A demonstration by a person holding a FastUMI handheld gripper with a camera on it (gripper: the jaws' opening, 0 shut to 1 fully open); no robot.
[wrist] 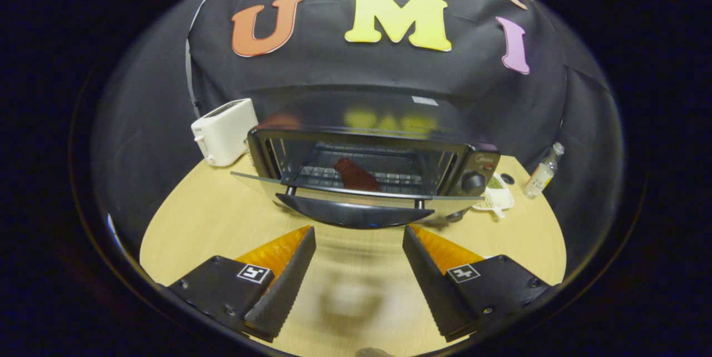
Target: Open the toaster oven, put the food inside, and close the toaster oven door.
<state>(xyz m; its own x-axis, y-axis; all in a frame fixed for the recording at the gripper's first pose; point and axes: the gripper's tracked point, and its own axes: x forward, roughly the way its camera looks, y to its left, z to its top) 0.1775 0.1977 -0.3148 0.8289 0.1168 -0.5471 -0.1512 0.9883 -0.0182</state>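
Gripper view. The tool (359, 268) is seen with its two fingers spread wide and nothing held between them; bare light wooden tabletop (356, 301) lies in the gap. Just ahead of the fingertips, the black toaster oven with a metal-framed mouth (367, 165) is found standing on the tabletop. Its glass door (356, 198) is let down flat toward the tool, and the curved black door handle (353, 215) is noted as the part nearest the fingertips, close to them but not touched. Inside the oven, on the wire rack (361, 176), a dark red piece of food (355, 174) is observed, lying roughly in the middle.

Beyond and to the left of the oven, a white two-slot toaster (223, 132) is recorded. To the right of the oven, a small white dish (497, 198) rests just beside the oven's control panel, and a small clear bottle with a white cap (544, 172) stands further right, well apart from the tool.

Progress is judged as follows: opening appears done and the food appears placed. Closing the door is judged to be outstanding. The handle would need to be lifted from beneath until the door is upright against the frame.
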